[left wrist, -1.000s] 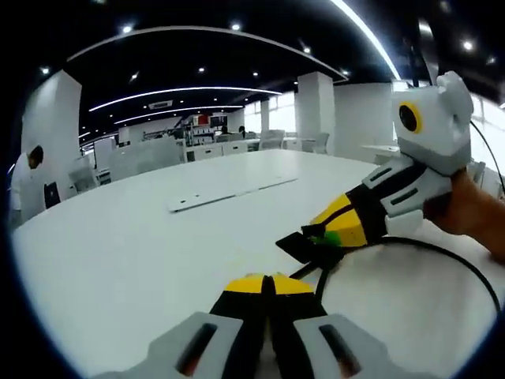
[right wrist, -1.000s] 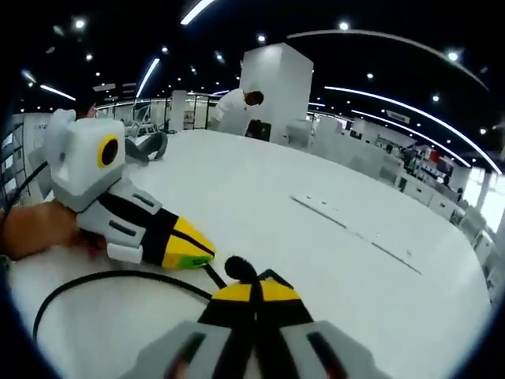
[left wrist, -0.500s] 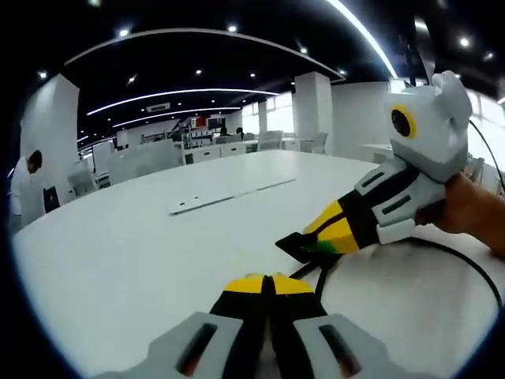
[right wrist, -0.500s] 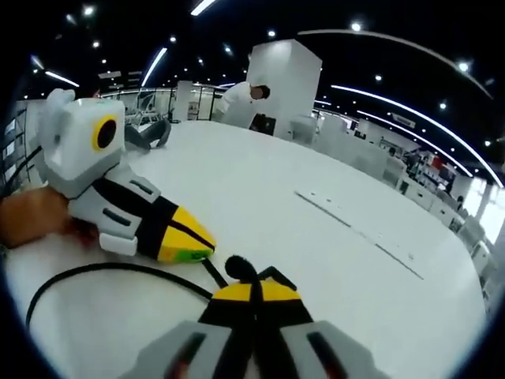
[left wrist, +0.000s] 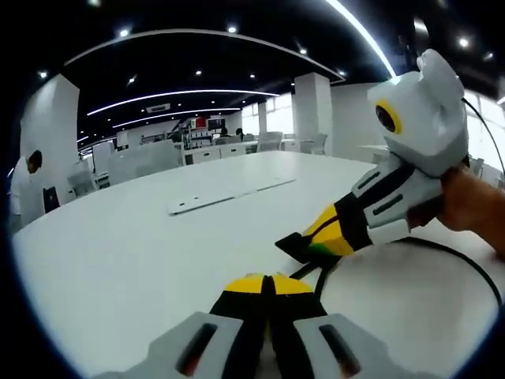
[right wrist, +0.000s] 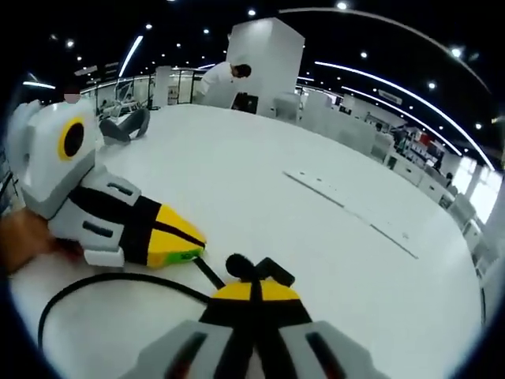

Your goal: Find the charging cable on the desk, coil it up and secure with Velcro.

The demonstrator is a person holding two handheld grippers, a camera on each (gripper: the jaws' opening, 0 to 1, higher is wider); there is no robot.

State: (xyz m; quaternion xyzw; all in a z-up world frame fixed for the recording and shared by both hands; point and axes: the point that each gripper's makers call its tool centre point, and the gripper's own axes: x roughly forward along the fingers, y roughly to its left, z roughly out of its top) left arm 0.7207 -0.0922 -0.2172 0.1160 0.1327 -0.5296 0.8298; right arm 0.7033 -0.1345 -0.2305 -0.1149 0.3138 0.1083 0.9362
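Both grippers: yellow-tipped black fingers (left wrist: 266, 286), grey-white body w/ dark slots, bare hand (left wrist: 473, 207) behind right gripper (left wrist: 316, 241)

My left gripper (left wrist: 267, 282) has yellow tips and black jaws that look like smooth hard plastic with a slight sheen; the grey shells behind them are matt plastic. My right gripper (right wrist: 251, 290) is the same: yellow over black, grey matt housing below. Across from it, the other gripper's white casing looks like satin moulded plastic. The charging cable (right wrist: 118, 279) is black, smooth and rubbery, with a dull finish. The Velcro (left wrist: 298, 246) tab looks black, flat and matt, like cloth. The desk (left wrist: 142, 237) is a white, smooth laminate-looking top, softly glossy under the ceiling lights.
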